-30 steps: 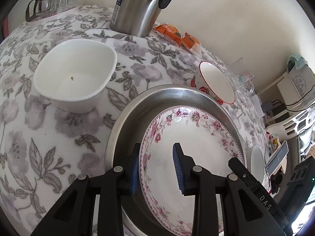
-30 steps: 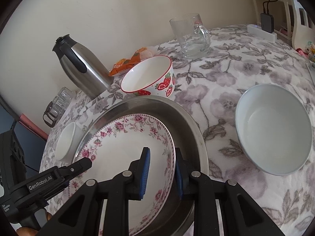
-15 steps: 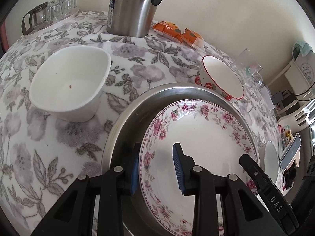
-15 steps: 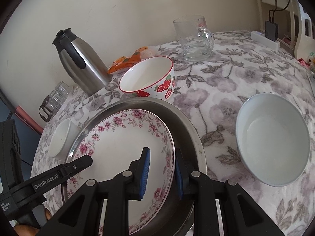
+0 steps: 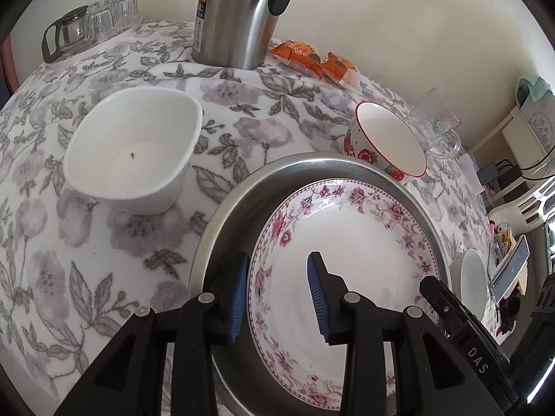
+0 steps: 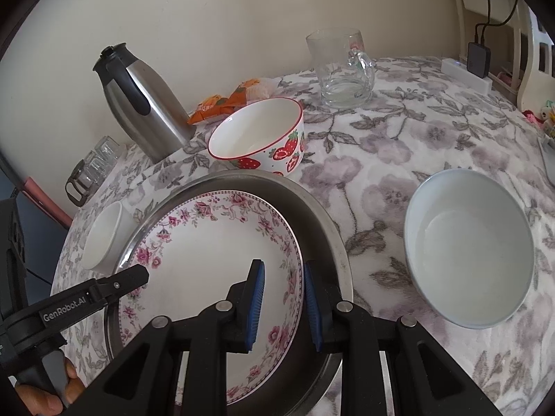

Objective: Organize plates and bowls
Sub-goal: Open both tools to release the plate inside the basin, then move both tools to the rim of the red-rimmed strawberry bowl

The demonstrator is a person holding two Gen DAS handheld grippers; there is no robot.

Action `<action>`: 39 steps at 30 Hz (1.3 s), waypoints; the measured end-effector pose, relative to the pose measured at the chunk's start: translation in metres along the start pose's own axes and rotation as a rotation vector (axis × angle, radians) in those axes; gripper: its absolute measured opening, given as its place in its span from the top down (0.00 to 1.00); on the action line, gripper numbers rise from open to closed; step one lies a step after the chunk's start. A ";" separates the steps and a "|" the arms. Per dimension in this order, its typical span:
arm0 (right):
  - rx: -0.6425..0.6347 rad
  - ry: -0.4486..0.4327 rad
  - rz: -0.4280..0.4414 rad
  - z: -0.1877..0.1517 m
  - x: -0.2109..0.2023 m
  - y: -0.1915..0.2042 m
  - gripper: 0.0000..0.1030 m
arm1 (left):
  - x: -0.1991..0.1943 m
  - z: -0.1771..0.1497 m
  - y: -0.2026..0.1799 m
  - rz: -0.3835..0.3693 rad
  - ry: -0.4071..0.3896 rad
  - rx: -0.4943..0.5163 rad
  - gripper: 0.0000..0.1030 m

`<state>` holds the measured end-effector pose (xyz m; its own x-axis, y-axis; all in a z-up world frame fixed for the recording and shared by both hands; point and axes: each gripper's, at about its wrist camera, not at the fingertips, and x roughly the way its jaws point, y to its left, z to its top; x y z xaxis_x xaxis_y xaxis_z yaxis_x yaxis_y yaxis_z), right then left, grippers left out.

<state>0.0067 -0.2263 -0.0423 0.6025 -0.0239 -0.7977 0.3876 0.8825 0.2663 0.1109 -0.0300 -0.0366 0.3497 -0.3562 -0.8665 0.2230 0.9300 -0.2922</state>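
Both grippers have backed up a bit, so the kettle [image 5: 239,14] looks closer now.

Left gripper [image 5: 277,294] and right gripper [image 6: 282,306] straddle opposite rims of the flowered plate [image 5: 347,267] sitting in the steel tray [image 6: 322,228], jaws apart, not pinching, probably positioned to steady it.

My left wrist cam sits low and close over the near-left rim of the floral plate [image 5: 347,277], facing across the table toward the wall; thermos [image 5: 239,17] dead ahead, square white bowl [image 5: 131,149] off to the left. My right wrist cam rides the plate's [image 6: 208,260] right rim, a bit higher, angled left toward the same wall, round white bowl [image 6: 468,249] at right. Both views share the plate, steel tray [image 5: 222,228], strawberry bowl [image 6: 263,138], thermos and glass mug [image 6: 343,69]. Each cam catches the other gripper: right gripper [image 5: 464,329] and left gripper [image 6: 86,298].
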 end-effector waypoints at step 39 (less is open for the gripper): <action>-0.115 -0.071 -0.200 0.014 -0.024 0.016 0.00 | -0.033 0.008 -0.017 0.338 -0.200 0.112 0.09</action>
<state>0.0086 -0.2186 -0.0114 0.5711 -0.2327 -0.7872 0.4247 0.9044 0.0408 0.1028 -0.0346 -0.0004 0.5879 -0.0534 -0.8072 0.1592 0.9859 0.0507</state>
